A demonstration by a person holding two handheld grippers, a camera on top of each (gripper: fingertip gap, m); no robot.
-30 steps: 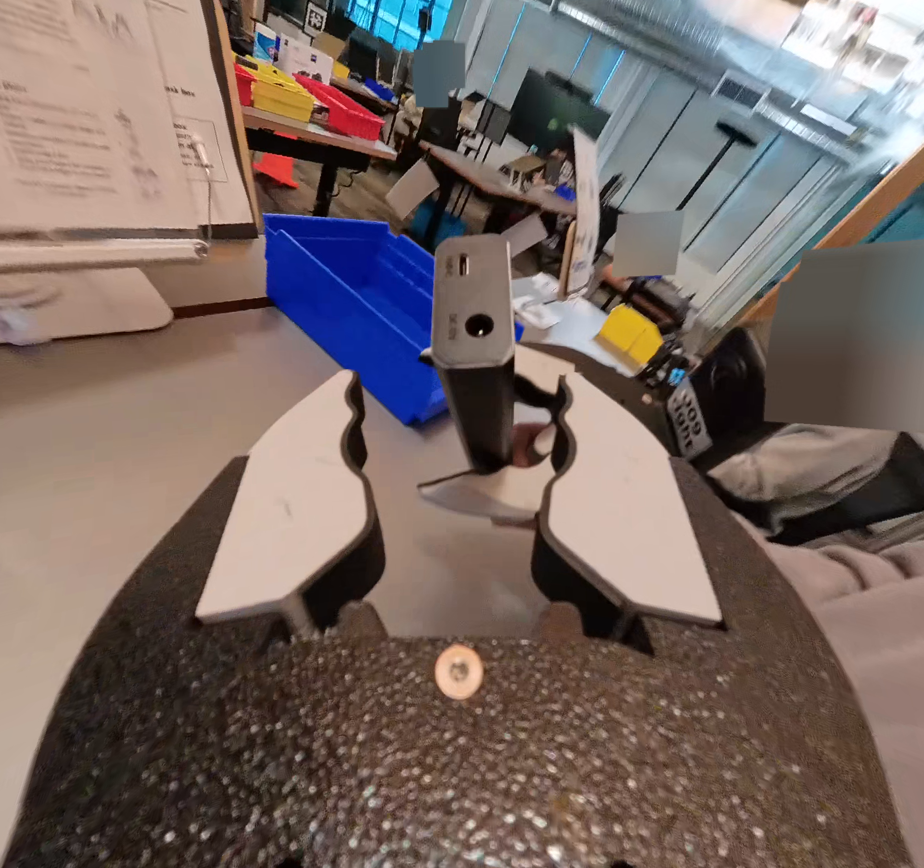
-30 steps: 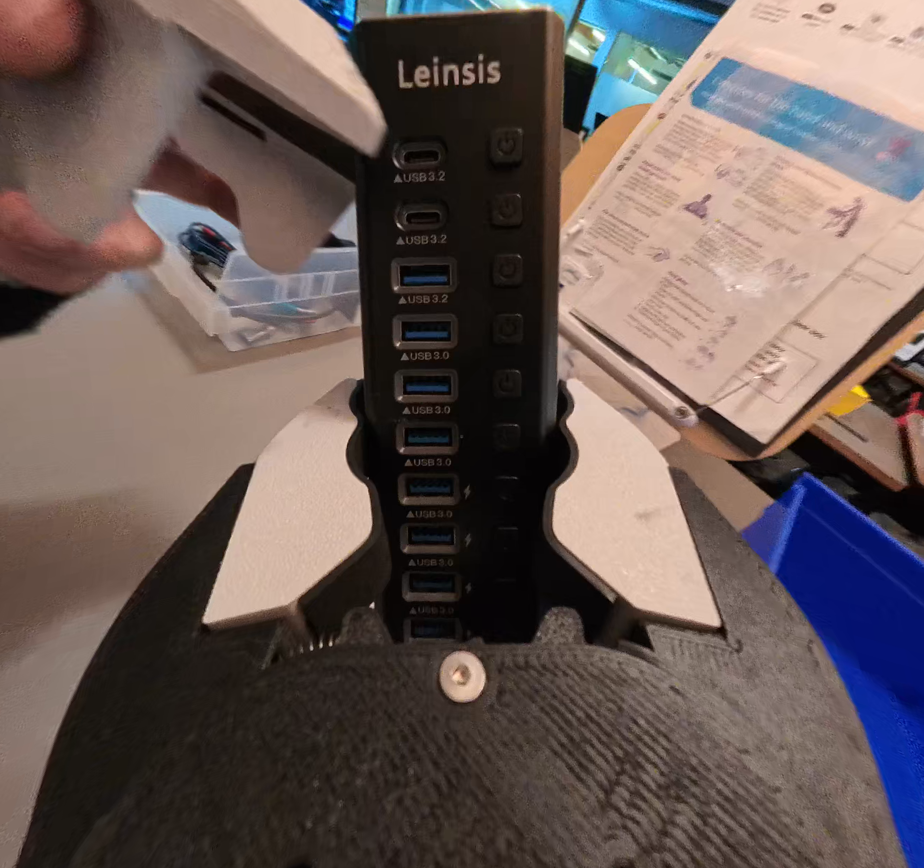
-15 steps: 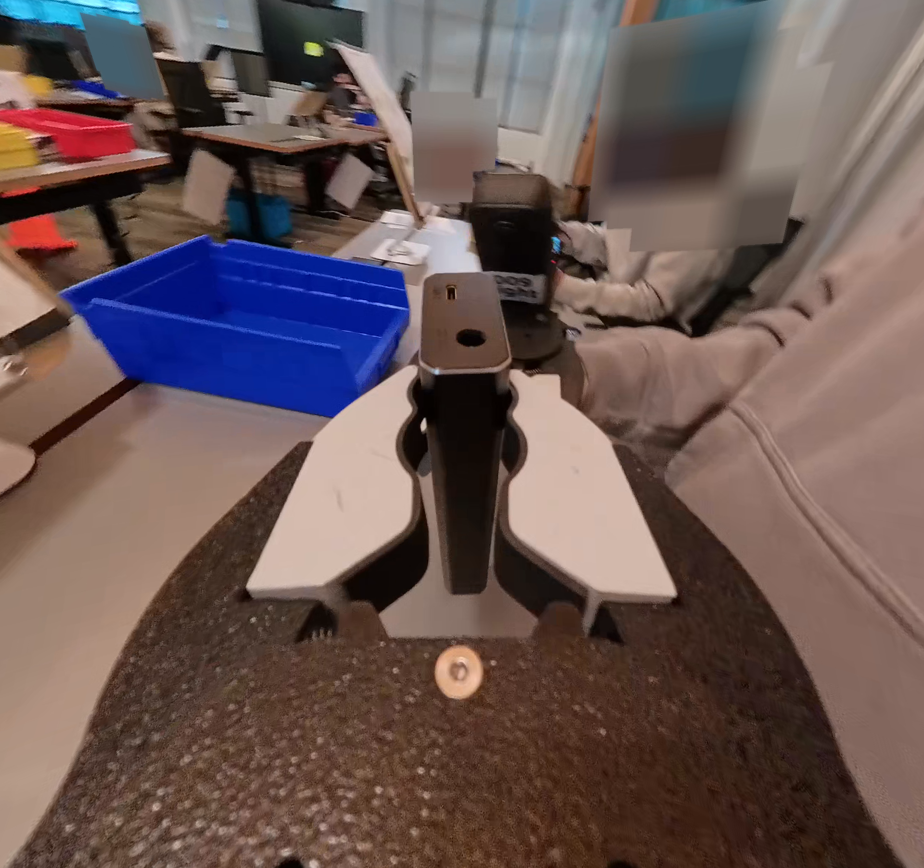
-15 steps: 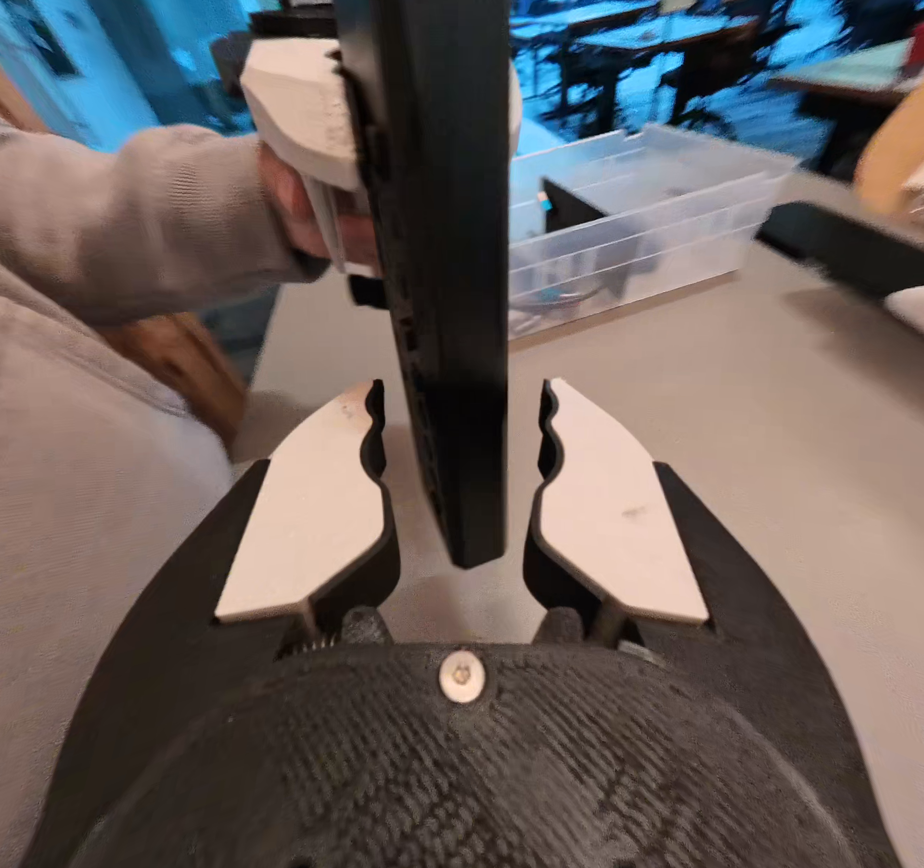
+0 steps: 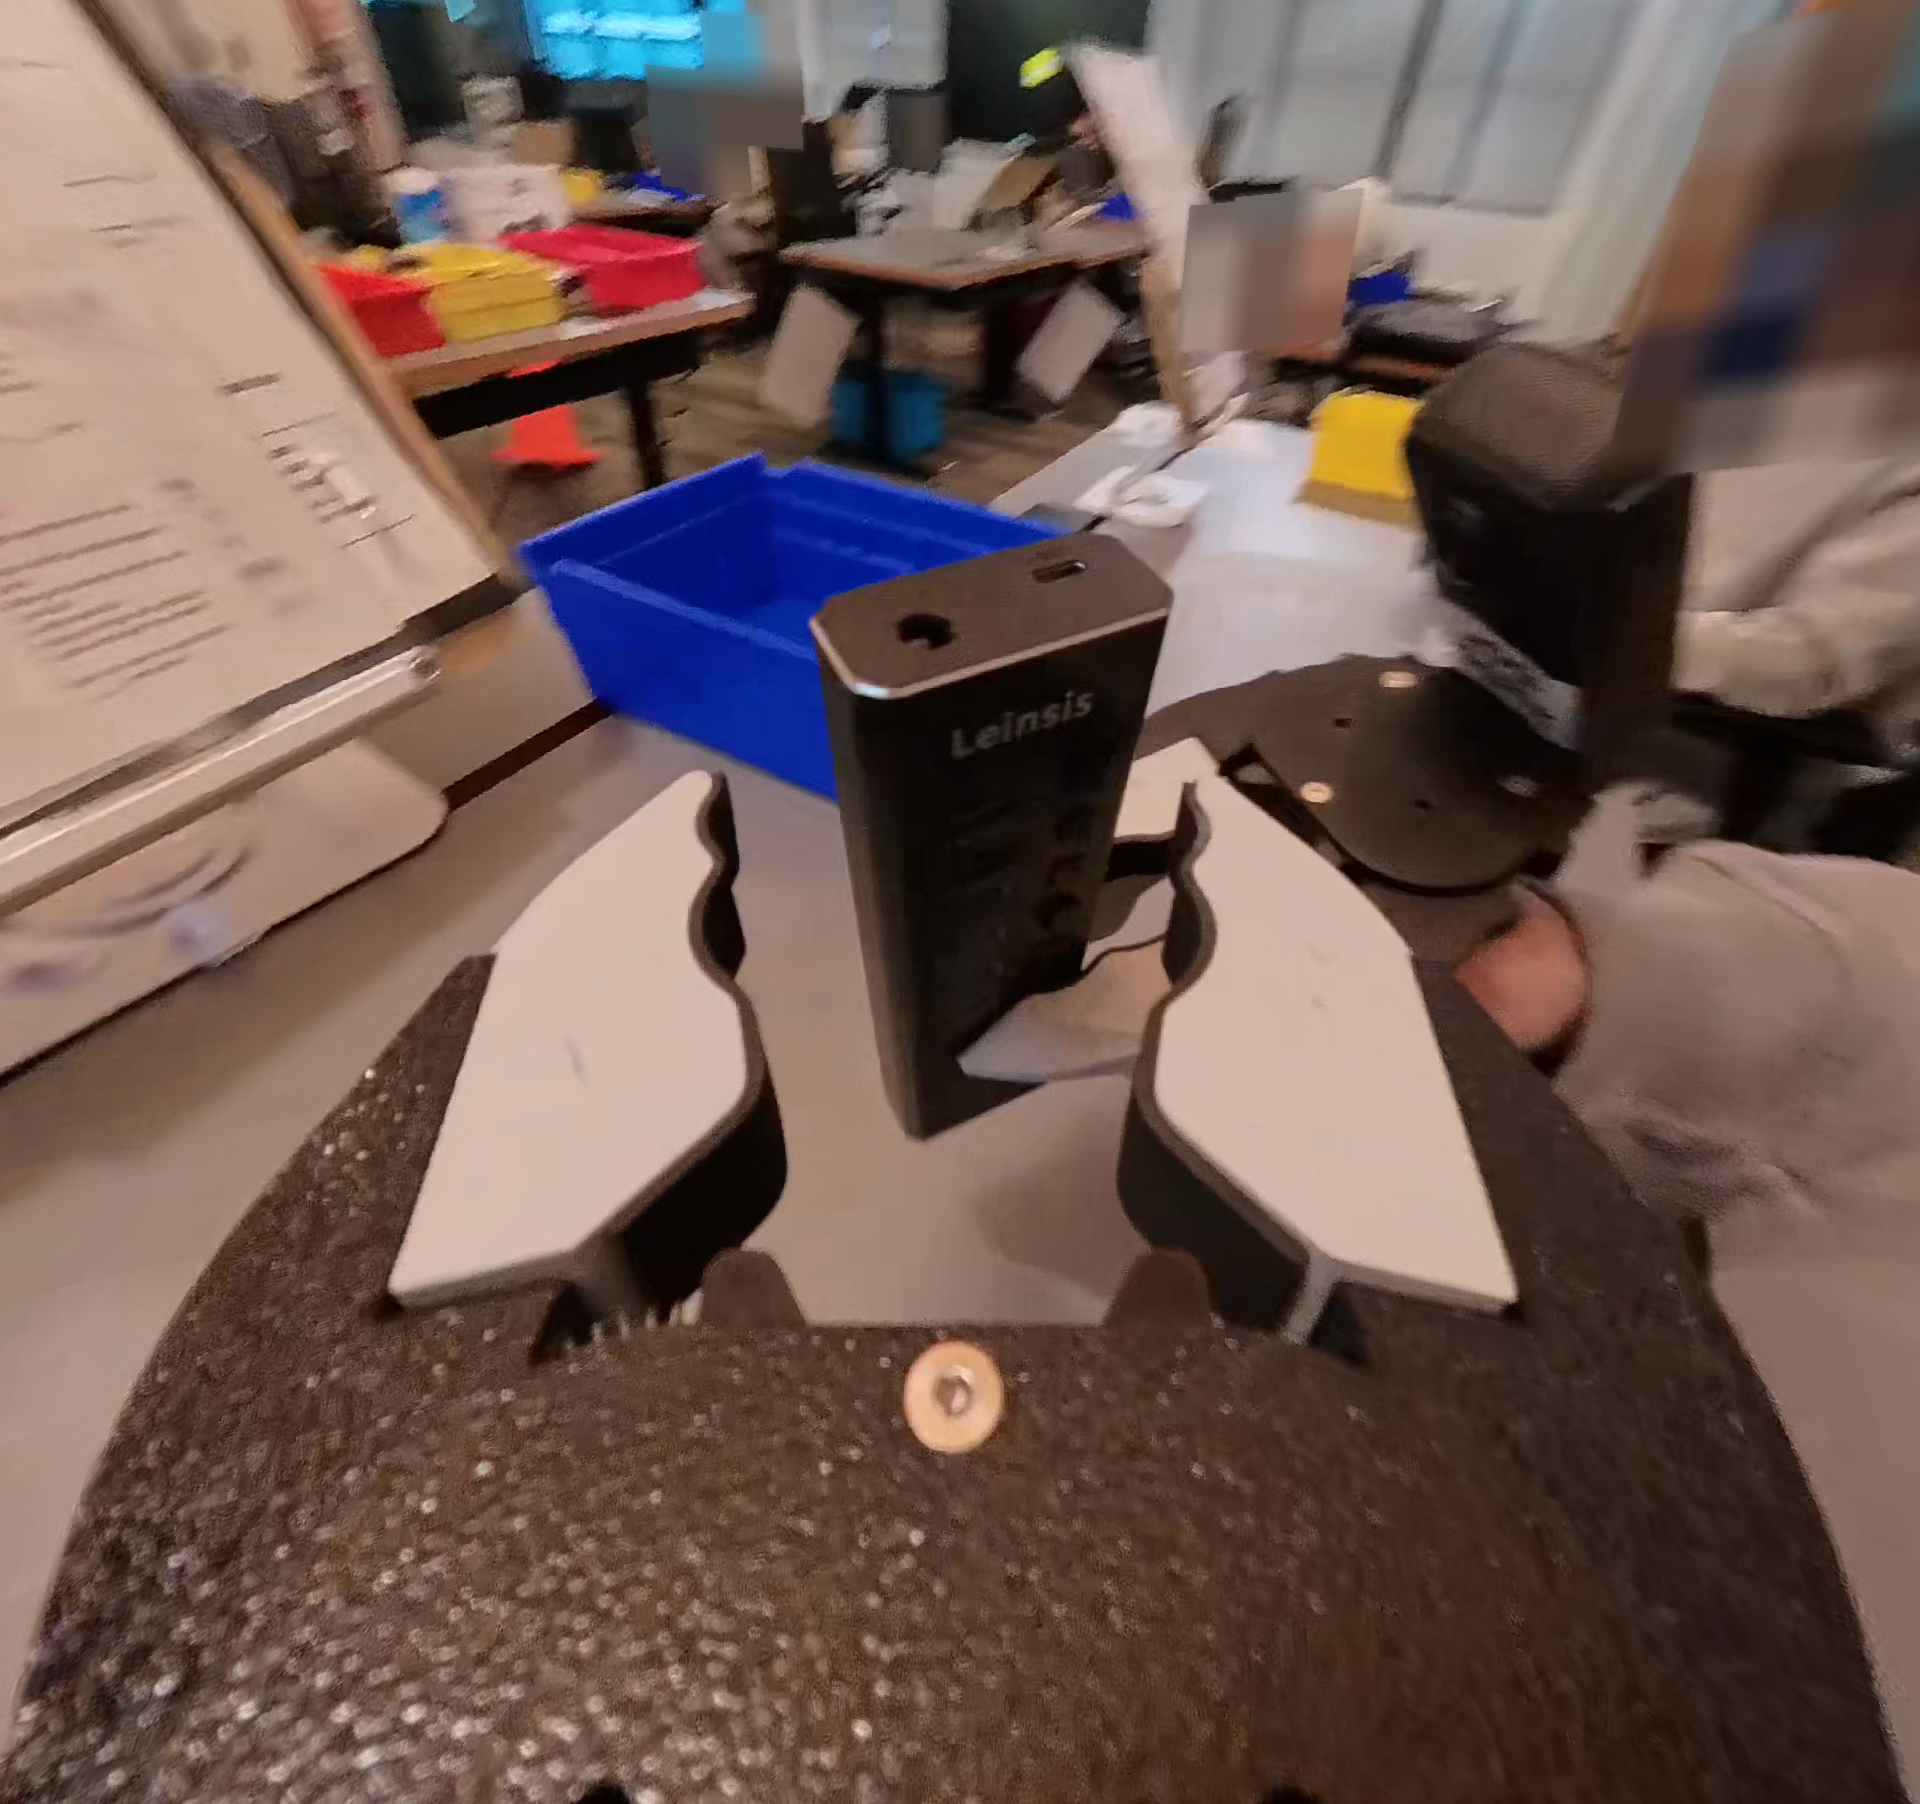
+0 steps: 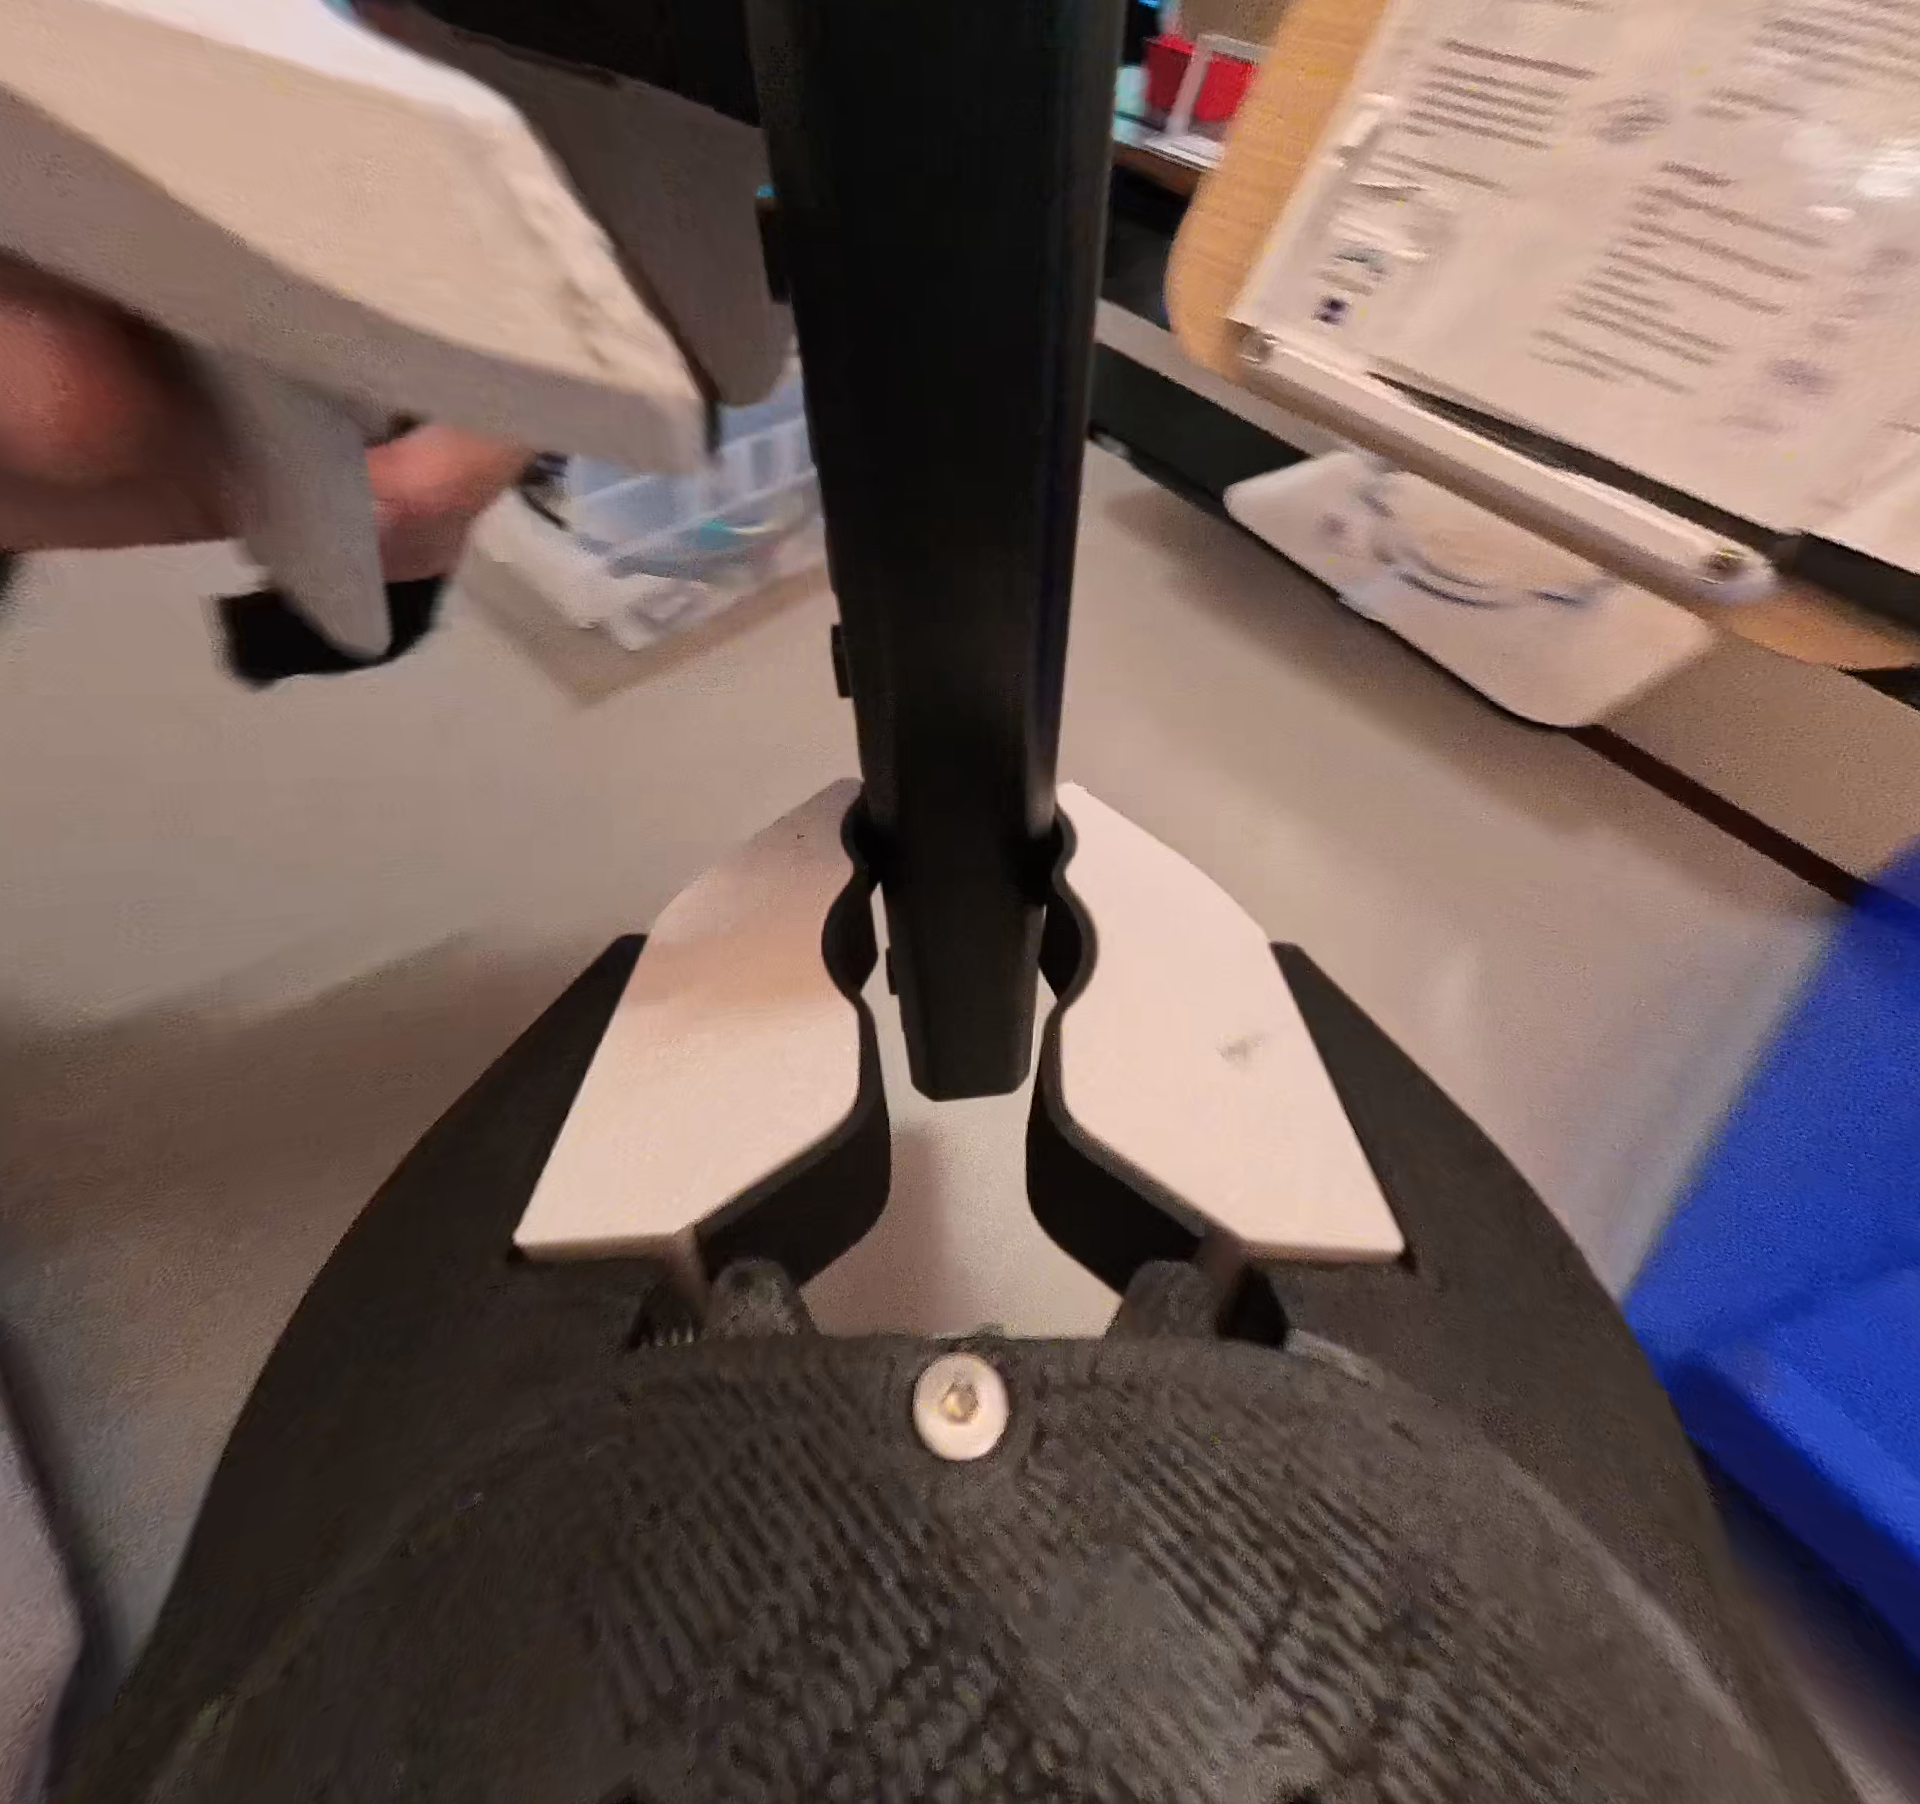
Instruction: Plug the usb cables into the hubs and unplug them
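A black multi-port USB hub (image 5: 987,819) stands upright above the grey table. In the left wrist view it sits between the fingers of my left gripper (image 5: 951,798), which is open wide and does not touch it. My right gripper (image 6: 956,819) is shut on the hub's (image 6: 935,404) lower end, its pads pressing the two narrow sides. The right gripper's black body (image 5: 1382,788) shows at the right of the left wrist view. The left gripper's white handle (image 6: 312,227), held by a hand, shows at the upper left of the right wrist view. No USB cable is visible.
A blue bin (image 5: 748,591) stands behind the hub and also shows at the right in the right wrist view (image 6: 1808,1235). A document stand with papers (image 5: 156,455) leans at the left. A clear plastic box (image 6: 665,549) sits on the table (image 5: 208,1079). A grey sleeve (image 5: 1766,1006) is at the right.
Half a second ago my left gripper was shut on the hub and the right was open. Now the right has closed on the hub's narrow sides and the left has opened.
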